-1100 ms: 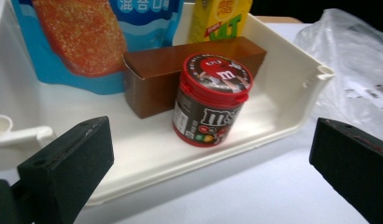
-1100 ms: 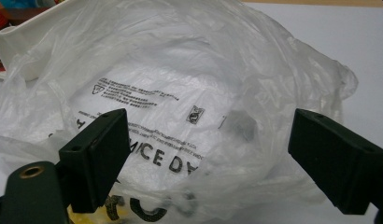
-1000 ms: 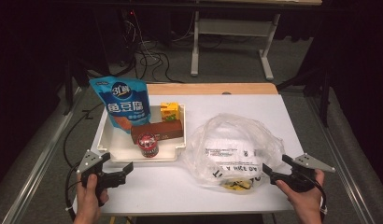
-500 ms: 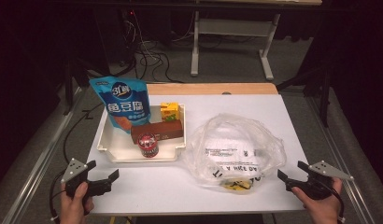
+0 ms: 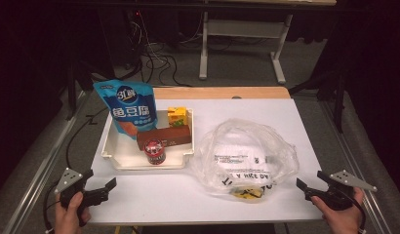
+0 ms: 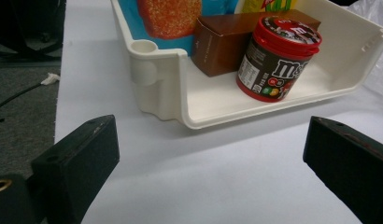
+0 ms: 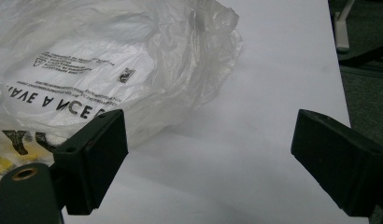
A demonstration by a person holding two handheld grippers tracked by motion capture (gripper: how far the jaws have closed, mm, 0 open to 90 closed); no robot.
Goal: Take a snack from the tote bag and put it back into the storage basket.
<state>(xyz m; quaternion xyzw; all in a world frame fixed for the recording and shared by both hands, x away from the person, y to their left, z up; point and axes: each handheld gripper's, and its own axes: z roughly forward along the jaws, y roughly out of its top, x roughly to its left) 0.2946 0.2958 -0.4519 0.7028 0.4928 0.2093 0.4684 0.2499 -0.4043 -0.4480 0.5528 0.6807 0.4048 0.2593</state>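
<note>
Resting at the near corners of the white table (image 5: 286, 117), both claws are released and hold nothing. The left gripper (image 5: 101, 189) sits at the front left edge, its jaws spread wide in the left gripper view, aimed at the white tray (image 6: 161, 88). That tray holds a red candy jar (image 6: 276, 58) at its near side, a brown box (image 6: 222, 39) just behind it, a yellow juice carton (image 5: 177, 116) at the back, and a blue snack pouch (image 5: 130, 109) leaning at its far left corner. The right gripper (image 5: 312, 190) waits at the front right, jaws equally wide apart, with the crumpled clear plastic bag (image 7: 115, 70) lying just ahead and to its left, beside the tray.

The bag looks like the weak point. It is thin and lies slack, so a single jaw pinch may catch only one layer and leave the mouth shut. The jar is round and smooth; a grip off its middle could tip it against the box. Reaching low, the left jaws might also bump the tray's rim and push the whole tray toward the bag.
</note>
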